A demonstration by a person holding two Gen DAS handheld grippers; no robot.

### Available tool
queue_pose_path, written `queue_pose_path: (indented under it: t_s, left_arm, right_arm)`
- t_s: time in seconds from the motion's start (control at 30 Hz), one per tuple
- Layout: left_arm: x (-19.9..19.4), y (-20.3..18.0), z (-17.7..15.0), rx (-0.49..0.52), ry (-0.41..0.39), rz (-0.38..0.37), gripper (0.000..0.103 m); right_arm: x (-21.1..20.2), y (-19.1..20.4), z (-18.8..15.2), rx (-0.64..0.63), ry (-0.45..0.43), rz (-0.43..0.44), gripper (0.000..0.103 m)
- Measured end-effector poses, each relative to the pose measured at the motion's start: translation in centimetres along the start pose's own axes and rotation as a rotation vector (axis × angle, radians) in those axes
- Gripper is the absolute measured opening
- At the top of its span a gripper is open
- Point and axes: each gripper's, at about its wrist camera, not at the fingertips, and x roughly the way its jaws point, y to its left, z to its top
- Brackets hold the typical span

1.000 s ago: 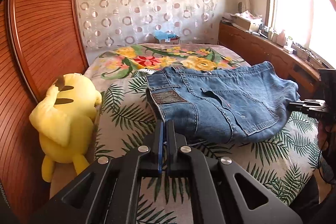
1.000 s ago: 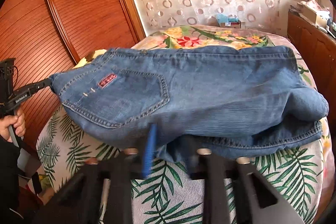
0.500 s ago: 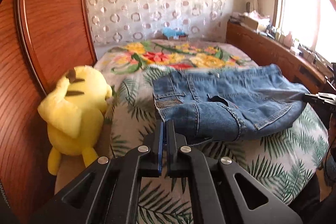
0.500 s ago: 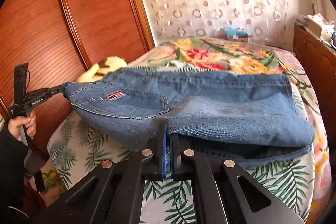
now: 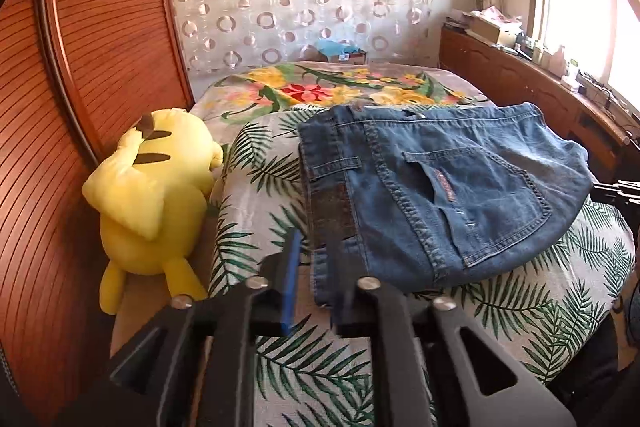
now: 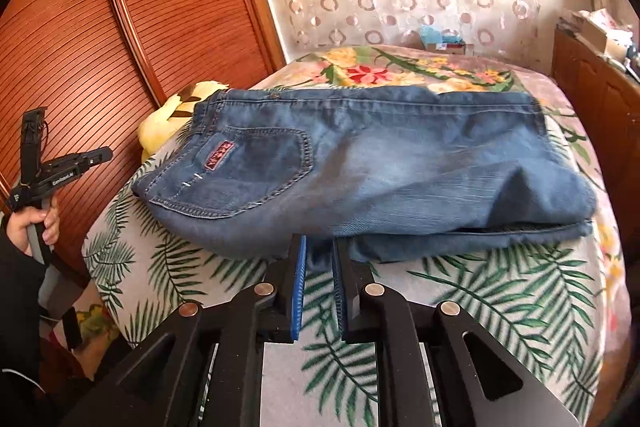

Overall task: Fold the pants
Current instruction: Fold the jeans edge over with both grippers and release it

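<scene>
Jeans (image 6: 372, 163) folded flat on leaf-print bed (image 6: 500, 291), L gripper (image 5: 314, 259) & R gripper (image 6: 320, 259) both narrowly parted, empty, at jeans' 6 o'clock edge, yellow plush (image 5: 156, 199) at 9 o'clock.

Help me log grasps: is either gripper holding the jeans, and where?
Nothing is held: left gripper and right gripper are open, and the folded jeans lie free.

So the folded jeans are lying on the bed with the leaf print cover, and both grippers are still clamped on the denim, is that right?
Not quite. The folded jeans do lie on the leaf print bed, but neither gripper is clamped on them. The right wrist view shows the right gripper with its jaws apart, just short of the denim edge, and the left wrist view shows the left gripper open too.
</scene>
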Motion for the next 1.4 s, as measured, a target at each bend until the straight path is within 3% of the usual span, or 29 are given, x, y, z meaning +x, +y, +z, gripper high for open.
queue_pose_path:
  t_s: [0.07,0.13,0.2,0.23,0.27,0.3,0.33,0.6,0.87,1.23,1.4]
  left_arm:
    - [0.3,-0.7,0.2,0.009,0.004,-0.019,0.027]
    - [0.6,-1.5,0.3,0.019,0.004,-0.033,0.041]
    - [1.1,-2.6,0.4,0.037,0.007,-0.066,0.044]
    - [1.4,-3.1,0.4,0.044,0.01,-0.079,0.051]
    - [1.7,-3.5,0.5,0.049,0.011,-0.086,0.059]
    - [1.9,-4.0,0.6,0.047,0.01,-0.1,0.078]
    - [2.1,-4.6,0.7,0.039,0.003,-0.124,0.089]
    - [3.6,-9.2,1.7,0.056,-0.011,-0.209,0.09]
    - [5.1,-12.7,1.7,0.084,0.024,-0.267,0.09]
    - [5.4,-15.7,1.2,0.123,0.048,-0.292,0.09]
    - [5.4,-16.4,1.3,0.14,0.048,-0.288,0.09]
  right_arm:
    - [-0.8,-0.1,-0.2,0.01,-0.011,-0.018,0.016]
    - [-1.1,-0.3,-0.2,0.023,-0.023,-0.036,0.018]
    - [-1.4,-0.7,-0.3,0.04,-0.032,-0.056,0.02]
    - [-1.6,-0.9,-0.6,0.044,-0.035,-0.065,0.023]
    - [-1.8,-1.2,-0.6,0.047,-0.04,-0.078,0.025]
    - [-2.0,-1.5,-0.7,0.05,-0.047,-0.091,0.028]
    - [-2.3,-1.9,-0.9,0.057,-0.051,-0.098,0.03]
    - [-2.9,-4.7,-1.4,0.109,-0.062,-0.169,0.034]
    - [-2.6,-7.9,-1.0,0.184,-0.063,-0.241,0.038]
    - [-1.2,-10.2,0.9,0.216,-0.066,-0.319,0.041]
    - [-0.3,-12.4,1.3,0.267,-0.054,-0.307,0.042]
